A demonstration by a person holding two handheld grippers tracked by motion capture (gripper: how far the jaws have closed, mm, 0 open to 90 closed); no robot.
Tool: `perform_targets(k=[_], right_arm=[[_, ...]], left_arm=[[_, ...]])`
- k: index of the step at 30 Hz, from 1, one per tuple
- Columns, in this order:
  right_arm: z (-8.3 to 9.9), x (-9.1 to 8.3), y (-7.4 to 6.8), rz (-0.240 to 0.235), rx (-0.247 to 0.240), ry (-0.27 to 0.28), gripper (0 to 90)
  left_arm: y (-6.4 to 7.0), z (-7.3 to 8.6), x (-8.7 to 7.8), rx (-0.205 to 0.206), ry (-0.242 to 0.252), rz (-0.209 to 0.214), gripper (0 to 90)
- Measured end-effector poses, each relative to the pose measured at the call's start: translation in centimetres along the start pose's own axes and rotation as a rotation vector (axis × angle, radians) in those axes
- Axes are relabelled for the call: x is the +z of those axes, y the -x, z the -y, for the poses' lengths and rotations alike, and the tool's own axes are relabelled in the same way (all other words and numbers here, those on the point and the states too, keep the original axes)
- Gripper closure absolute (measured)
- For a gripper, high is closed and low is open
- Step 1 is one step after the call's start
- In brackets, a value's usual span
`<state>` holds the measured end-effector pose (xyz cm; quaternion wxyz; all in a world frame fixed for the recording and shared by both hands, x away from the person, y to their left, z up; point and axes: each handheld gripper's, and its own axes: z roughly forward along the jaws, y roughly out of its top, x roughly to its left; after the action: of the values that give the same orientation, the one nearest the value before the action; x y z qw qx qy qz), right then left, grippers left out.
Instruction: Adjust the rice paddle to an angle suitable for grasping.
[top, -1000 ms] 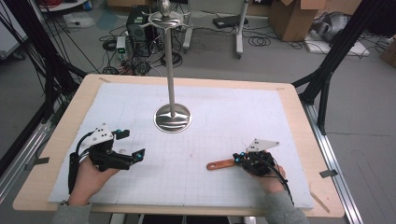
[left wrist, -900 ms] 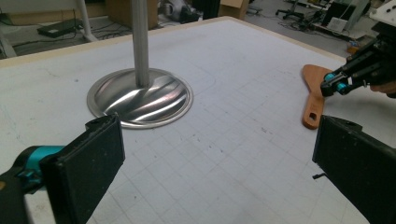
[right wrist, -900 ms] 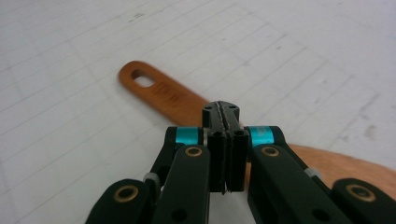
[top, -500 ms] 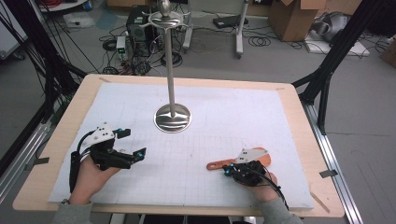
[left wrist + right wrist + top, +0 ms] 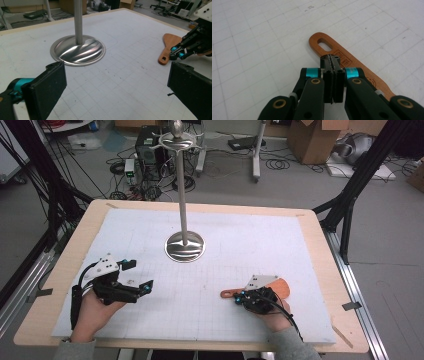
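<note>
The flat orange-brown wooden spatula with a slotted handle [image 5: 342,58] lies on the white gridded mat [image 5: 240,250], near the mat's front edge and right of the tall silver metal stand with a round base [image 5: 185,246]. The right gripper [image 5: 332,60] sits over the spatula's handle, jaws pressed together with nothing between them. Left of the stand, the left gripper [image 5: 115,85] hovers with jaws spread wide, grasping nothing.

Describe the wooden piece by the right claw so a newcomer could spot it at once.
Start at the tall metal stand on the white gridded mat, then drop toward the near right corner, where the right claw sits. The wooden spatula lies flat there, beneath that claw. It is the one orange-brown item on the mat, with a slotted hole in its handle end.
</note>
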<state>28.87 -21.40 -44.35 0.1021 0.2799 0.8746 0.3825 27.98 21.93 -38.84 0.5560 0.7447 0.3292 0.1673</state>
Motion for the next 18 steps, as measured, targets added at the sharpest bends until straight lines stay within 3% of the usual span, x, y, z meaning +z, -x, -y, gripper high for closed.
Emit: perform_targets(k=[18], right_arm=[[-2.2,2.1,1.8,0.036,0.028,-0.002,89.9]], left_arm=[[-0.2,0.3,-0.9,-0.006,0.001,-0.018,2.7]])
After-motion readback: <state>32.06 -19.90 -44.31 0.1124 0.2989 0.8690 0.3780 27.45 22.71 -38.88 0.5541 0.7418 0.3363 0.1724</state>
